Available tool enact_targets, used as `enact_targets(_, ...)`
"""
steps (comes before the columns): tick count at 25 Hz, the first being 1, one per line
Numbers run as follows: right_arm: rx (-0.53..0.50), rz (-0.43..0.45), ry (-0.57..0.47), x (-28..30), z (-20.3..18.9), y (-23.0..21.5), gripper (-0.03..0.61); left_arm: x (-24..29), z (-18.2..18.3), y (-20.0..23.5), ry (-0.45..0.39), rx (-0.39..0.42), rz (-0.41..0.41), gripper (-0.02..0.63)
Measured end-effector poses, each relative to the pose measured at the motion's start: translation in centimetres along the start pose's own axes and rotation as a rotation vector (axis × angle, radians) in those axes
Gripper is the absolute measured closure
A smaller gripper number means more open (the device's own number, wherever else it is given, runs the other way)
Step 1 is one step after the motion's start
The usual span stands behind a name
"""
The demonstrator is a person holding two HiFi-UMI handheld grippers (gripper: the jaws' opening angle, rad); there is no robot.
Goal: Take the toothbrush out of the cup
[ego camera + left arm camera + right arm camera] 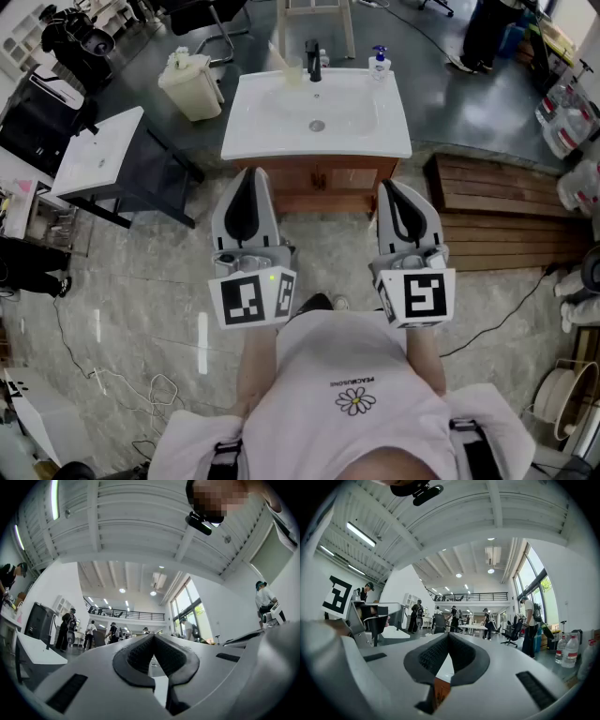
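At the back left of the white sink basin (272, 136), next to the black faucet (313, 58), stands a pale cup (291, 73). A toothbrush (277, 52) leans out of it to the left. Both grippers are held up in front of the person's chest, well short of the sink. My left gripper (252, 175) is shut with nothing between its jaws; in the left gripper view (153, 636) its pads meet at the tip. My right gripper (393, 187) is shut and empty as well, its pads closed together in the right gripper view (448, 634). Neither gripper view shows the cup.
A soap pump bottle (379, 61) stands at the sink's back right. The basin sits on a wooden cabinet (319, 178). A lined bin (192, 86) and a white table (98, 155) are to the left, and wooden steps (506, 211) to the right. People walk in the far hall.
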State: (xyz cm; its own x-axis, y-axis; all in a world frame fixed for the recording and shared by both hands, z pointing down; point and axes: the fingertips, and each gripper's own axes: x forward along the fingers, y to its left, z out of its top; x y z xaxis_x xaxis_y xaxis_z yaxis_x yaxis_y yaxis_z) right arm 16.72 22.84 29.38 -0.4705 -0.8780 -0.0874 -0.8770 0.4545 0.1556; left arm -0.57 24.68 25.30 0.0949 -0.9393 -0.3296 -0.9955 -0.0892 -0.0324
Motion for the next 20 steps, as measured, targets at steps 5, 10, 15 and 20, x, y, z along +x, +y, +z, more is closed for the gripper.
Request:
enact_targets(5,0.001,0.001,-0.013,0.0,-0.1,-0.3,0.568,0.3,0.0,-0.1,0.005,0.000,-0.006,0.597)
enact_targets(10,0.012,0.011,-0.006,0.3,-0.6,-0.4,0.568,0.7,-0.6,-0.2,0.013,-0.001,-0.013,0.597)
enact_targets(15,0.044,0.006,-0.027,0.5,-0.5,-1.5,0.566,1.3,-0.6,-0.7,0.012,0.013,-0.023,0.597)
enact_targets(20,0.063,0.019,-0.027,0.9,-1.0,-1.3,0.566,1.1,-0.8,-0.7,0.024,0.026,-0.020,0.597)
